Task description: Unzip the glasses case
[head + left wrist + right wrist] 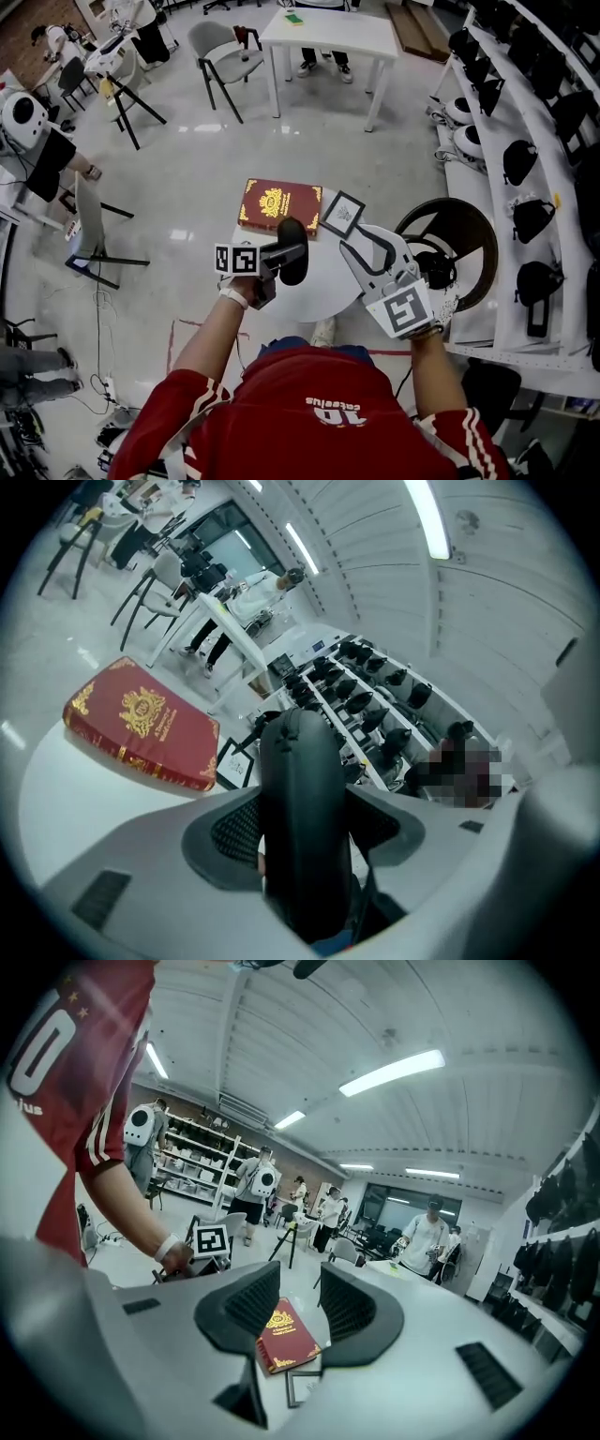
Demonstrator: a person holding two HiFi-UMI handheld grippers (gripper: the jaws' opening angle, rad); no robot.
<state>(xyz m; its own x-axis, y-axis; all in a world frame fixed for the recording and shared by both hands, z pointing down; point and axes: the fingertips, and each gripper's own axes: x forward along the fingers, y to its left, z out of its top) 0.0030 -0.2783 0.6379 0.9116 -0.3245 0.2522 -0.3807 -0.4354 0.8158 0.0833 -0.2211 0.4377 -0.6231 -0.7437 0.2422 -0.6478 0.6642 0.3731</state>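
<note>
The left gripper [305,829] stands fairly wide, its pads pressed on either side of the glasses case [300,789]. The case sits on edge between the pads and sticks out well past the tips. It is black, smooth and rounded at the far end, with a seam line running over that end (it looks closed). The right gripper [298,1312] is parted with nothing in it. Beyond its tips a red book [286,1338] lies on the white table [323,281].

Head view overhead; both gripper views low; all share book [279,204].
</note>
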